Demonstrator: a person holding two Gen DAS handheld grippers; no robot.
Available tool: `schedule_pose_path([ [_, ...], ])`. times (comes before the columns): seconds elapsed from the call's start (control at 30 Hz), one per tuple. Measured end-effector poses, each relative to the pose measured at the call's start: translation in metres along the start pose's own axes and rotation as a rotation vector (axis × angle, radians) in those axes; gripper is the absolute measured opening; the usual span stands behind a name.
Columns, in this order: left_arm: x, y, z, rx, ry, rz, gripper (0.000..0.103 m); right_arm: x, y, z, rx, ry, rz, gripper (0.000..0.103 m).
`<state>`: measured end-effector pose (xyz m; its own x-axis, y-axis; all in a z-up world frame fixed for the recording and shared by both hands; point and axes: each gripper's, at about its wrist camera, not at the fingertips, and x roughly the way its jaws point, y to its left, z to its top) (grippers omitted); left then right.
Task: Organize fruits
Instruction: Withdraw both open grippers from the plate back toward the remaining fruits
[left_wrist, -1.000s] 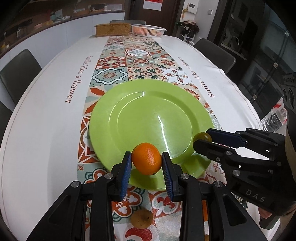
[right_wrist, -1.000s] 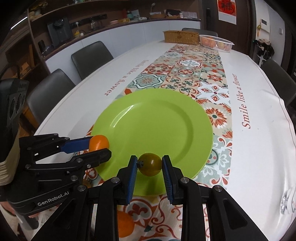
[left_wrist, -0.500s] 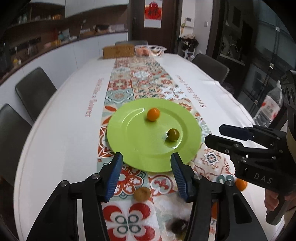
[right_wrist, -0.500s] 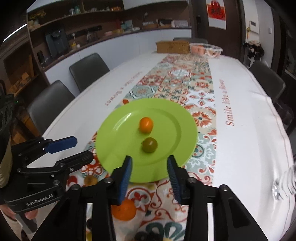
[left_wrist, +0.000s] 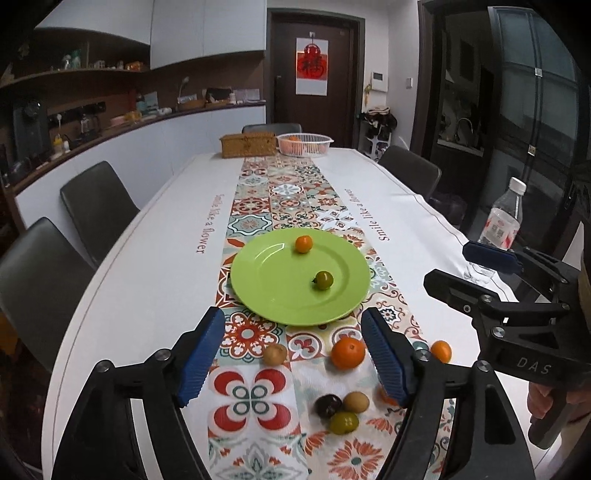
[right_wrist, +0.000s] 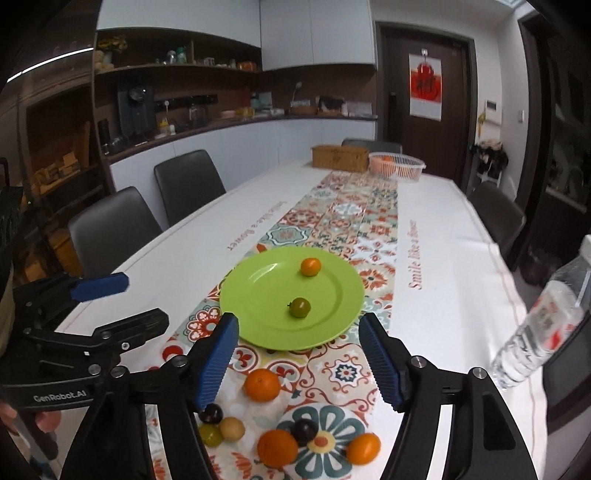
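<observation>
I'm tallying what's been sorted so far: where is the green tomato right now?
The green tomato lies on the green plate, on the near right part in the left wrist view, apart from the small orange fruit at the plate's far side.

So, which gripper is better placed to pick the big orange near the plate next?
Probably the left gripper: its opening jaws hold nothing, and the big orange lies just beside its right finger. The right gripper is also empty, but the orange sits off-centre below it.
</observation>
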<state>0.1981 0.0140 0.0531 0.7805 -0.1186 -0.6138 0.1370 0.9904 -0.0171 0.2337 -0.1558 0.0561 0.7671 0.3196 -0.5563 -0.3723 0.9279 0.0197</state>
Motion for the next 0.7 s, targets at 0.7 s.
schedule_pose_path([
  [0.7,-0.033,-0.03,-0.071,0.041,-0.043,0.027,0.083,-0.045,0.025,-0.07,-0.188,-0.047,-0.04,0.074],
])
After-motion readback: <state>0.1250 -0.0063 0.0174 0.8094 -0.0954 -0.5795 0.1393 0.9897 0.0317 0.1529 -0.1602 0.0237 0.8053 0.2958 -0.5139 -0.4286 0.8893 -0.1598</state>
